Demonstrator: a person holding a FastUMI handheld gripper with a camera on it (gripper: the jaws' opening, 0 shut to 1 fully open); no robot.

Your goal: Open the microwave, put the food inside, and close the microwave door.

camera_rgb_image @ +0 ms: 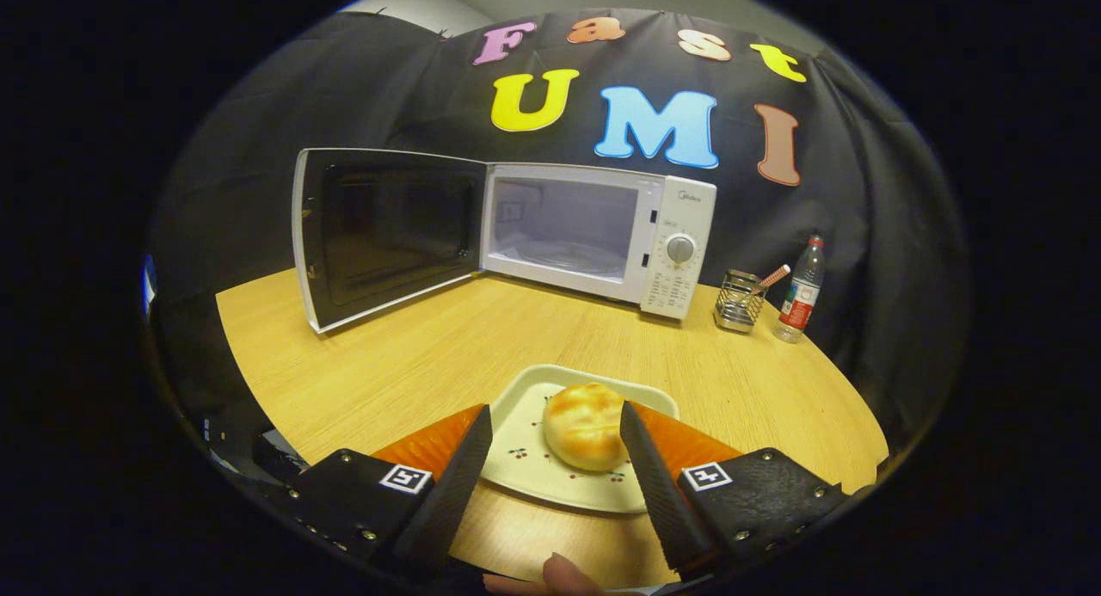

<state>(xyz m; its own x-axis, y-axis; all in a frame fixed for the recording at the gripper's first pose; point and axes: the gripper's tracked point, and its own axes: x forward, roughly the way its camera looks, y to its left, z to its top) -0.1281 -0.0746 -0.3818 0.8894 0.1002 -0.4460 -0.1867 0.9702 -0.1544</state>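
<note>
We see the hand-held gripper (555, 428) spread wide around the bun (585, 425) on its plate (526, 458), not yet pinching; the microwave (599, 235) stands open beyond on the counter (413, 355). A squeeze off-centre could roll the bun away — or nudge the plate.

Wood, plastic, wire and cloth
Matt wood-grain table (413, 355); glossy plastic microwave (679, 235) with dark glassy door (387, 226); glazed plate (525, 458); crusty bun (585, 424); wire-mesh holder (740, 302); clear plastic bottle (802, 291); cloth wall (258, 192).
</note>
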